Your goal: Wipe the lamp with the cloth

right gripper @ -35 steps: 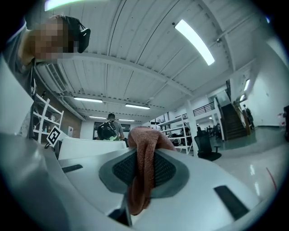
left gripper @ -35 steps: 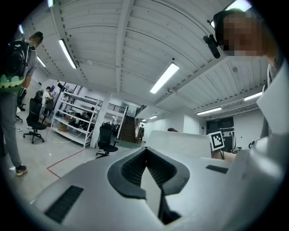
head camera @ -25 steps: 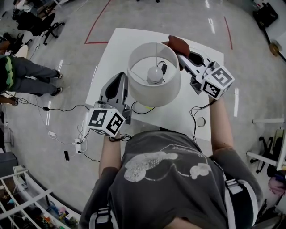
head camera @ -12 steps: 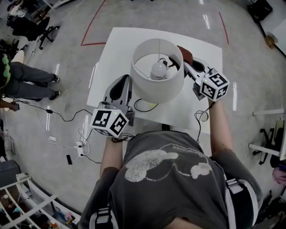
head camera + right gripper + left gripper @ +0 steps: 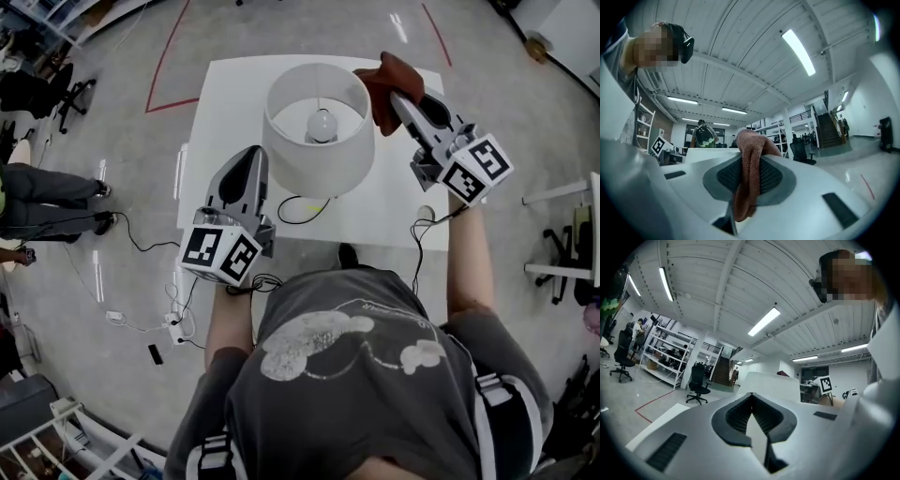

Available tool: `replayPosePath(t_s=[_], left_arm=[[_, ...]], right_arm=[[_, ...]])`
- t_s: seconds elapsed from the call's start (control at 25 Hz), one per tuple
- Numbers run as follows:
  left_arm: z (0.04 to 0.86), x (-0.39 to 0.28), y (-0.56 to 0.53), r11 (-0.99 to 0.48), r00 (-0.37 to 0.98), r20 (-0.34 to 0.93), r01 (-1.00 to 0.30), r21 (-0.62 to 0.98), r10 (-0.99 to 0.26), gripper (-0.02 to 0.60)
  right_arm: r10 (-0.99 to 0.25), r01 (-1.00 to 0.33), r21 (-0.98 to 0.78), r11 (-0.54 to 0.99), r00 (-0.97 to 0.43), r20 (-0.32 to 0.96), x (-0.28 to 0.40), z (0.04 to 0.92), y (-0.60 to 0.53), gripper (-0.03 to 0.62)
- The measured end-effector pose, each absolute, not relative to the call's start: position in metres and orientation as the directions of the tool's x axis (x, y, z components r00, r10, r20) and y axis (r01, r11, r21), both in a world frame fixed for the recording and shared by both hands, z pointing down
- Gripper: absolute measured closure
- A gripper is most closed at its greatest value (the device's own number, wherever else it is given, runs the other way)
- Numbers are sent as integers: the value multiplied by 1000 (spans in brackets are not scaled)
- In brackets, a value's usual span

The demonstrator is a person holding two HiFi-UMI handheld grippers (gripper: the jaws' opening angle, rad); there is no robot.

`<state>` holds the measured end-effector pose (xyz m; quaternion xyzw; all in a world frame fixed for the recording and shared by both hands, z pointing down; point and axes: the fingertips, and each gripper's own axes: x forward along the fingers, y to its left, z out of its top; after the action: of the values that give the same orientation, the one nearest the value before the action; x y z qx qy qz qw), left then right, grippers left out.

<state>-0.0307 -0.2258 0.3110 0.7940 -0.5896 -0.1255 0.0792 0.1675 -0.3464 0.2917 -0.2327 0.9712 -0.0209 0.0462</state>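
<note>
The lamp has a white drum shade (image 5: pixel 319 155) with a bulb (image 5: pixel 322 125) inside, and it stands on a white table (image 5: pixel 225 94). My right gripper (image 5: pixel 400 96) is shut on a reddish-brown cloth (image 5: pixel 386 77) at the shade's far right rim. In the right gripper view the cloth (image 5: pixel 750 173) hangs pinched between the jaws of the right gripper (image 5: pixel 749 161). My left gripper (image 5: pixel 253 155) sits close beside the shade's left side, shut and empty. In the left gripper view, the left gripper (image 5: pixel 751 397) points at the shade (image 5: pixel 773 384).
A black cable (image 5: pixel 298 208) loops on the table under the lamp, and another cord (image 5: pixel 422 225) lies at the table's right front edge. On the floor are a power strip (image 5: pixel 173 323) and red tape lines (image 5: pixel 169 56). A person (image 5: pixel 47 192) stands at the left.
My right gripper has carried the cloth from the shade's far rim out to its right side. The left gripper stays beside the shade's left. The head camera has shifted.
</note>
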Motion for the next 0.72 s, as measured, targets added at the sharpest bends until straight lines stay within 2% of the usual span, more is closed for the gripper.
replayPosePath(t_s=[0.16,0.48,0.72], left_arm=[[309,-26,-223,-312,292,-109,-909,276,-950,574],[315,-22,-214,-330,315,-99,-902,279,-944,574],[326,-19,-209,-335,329,-72,-897,287,-942,574]], right_arm=[[-464,-463,-37,886,-884,-45,160,300,-341,537],[-534,-547,-37,836,-828,170,166,379,-331,536],[-561,-593,-100,799,-795,229,180,416,-320,537]])
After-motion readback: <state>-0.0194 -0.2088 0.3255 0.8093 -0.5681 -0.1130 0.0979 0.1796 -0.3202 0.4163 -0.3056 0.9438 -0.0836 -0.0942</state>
